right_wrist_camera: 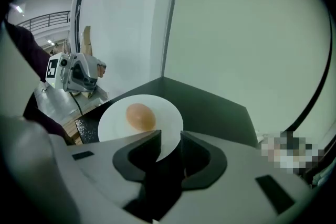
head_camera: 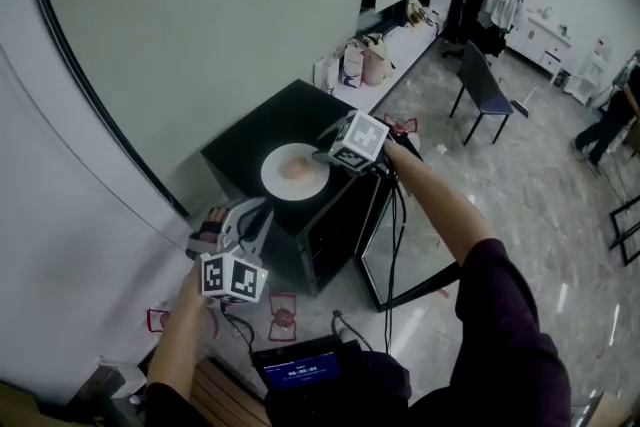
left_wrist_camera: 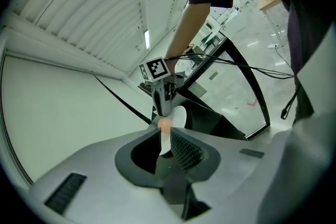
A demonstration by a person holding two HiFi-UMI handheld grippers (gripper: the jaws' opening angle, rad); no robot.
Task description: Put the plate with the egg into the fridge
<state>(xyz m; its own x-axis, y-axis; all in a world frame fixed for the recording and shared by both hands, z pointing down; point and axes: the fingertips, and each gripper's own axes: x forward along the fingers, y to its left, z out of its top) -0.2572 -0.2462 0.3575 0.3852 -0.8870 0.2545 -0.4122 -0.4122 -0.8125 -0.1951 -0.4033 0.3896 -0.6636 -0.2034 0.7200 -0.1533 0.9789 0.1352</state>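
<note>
A white plate [head_camera: 280, 185] with a brown egg [head_camera: 296, 168] lies on top of a small black fridge [head_camera: 262, 130]. The fridge's glass door [head_camera: 392, 245] stands swung open. My right gripper [head_camera: 322, 156] is at the plate's right rim, open. In the right gripper view the rim of the plate [right_wrist_camera: 157, 113] shows in the gap of that gripper [right_wrist_camera: 169, 144], with the egg [right_wrist_camera: 139, 116] just beyond. My left gripper [head_camera: 255, 213] hangs shut and empty to the left of the fridge's front. Its own view [left_wrist_camera: 165, 141] looks toward the plate [left_wrist_camera: 179, 115] and the right gripper [left_wrist_camera: 160, 107].
A pale wall runs close along the left behind the fridge. Cables hang from my right gripper across the open door. A device with a lit screen [head_camera: 300, 370] sits at my waist. A dark chair [head_camera: 485, 90], a low bench with bags [head_camera: 365, 60] and a person [head_camera: 610, 120] are farther off.
</note>
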